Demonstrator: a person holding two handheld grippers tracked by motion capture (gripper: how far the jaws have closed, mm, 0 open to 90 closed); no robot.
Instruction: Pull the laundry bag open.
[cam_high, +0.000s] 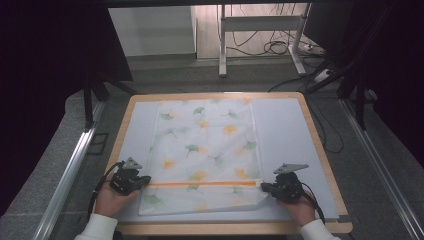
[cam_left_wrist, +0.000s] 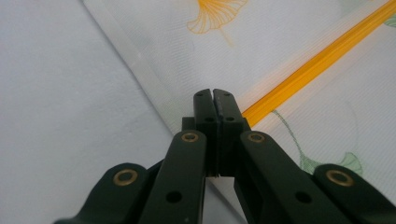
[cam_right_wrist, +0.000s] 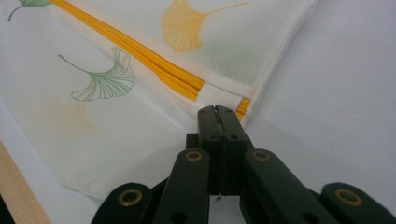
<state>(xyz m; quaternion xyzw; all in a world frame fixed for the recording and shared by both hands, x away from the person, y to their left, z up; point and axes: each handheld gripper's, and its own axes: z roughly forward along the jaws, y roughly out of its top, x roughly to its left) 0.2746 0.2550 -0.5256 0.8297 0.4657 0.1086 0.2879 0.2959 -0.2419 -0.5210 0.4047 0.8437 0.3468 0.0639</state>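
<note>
Left gripper (cam_left_wrist: 213, 100): jaws clenched together, tips at the left end of the orange strip (cam_left_wrist: 322, 63); whether fabric is pinched between them cannot be told. Right gripper (cam_right_wrist: 217, 116): jaws likewise clenched, tips at the strip's right end, same doubt.

One cloth (cam_high: 207, 150), white with green and orange ginkgo leaves, lies flat on the pale mat (cam_high: 290, 135), its near edge folded over. One orange strip crosses it near the person's side. Two hands, one per gripper, at the cloth's left and right edges. One wooden-rimmed table (cam_high: 327, 160) carries all.
</note>
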